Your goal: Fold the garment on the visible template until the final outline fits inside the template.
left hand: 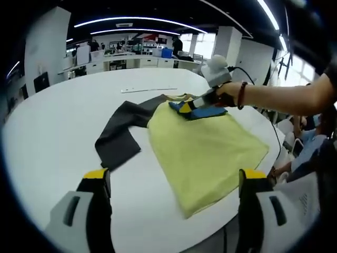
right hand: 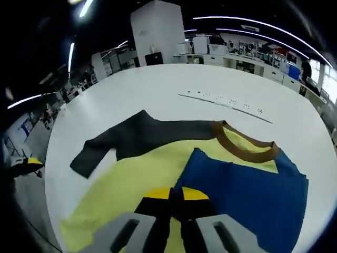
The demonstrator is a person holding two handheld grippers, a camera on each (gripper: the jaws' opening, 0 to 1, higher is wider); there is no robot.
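A yellow garment [left hand: 205,153] lies flat on the white round table [left hand: 63,116]. Its dark grey sleeve [left hand: 118,137] stretches out to the left. The blue sleeve [right hand: 247,192] is folded over the yellow chest below the brown collar [right hand: 245,151]. My right gripper [right hand: 176,195] is shut on the blue sleeve's edge. It also comes into the left gripper view, where the right gripper [left hand: 196,107] is held by a hand at the blue sleeve [left hand: 202,112]. My left gripper [left hand: 175,176] hovers open above the garment's near hem, touching nothing.
A thin white strip [right hand: 226,101] lies on the table beyond the collar; the same white strip [left hand: 149,89] appears past the garment. People [left hand: 308,137] sit off the table's right edge. Desks and shelves stand in the background. The left gripper's yellow tip [right hand: 26,164] shows at the table's left edge.
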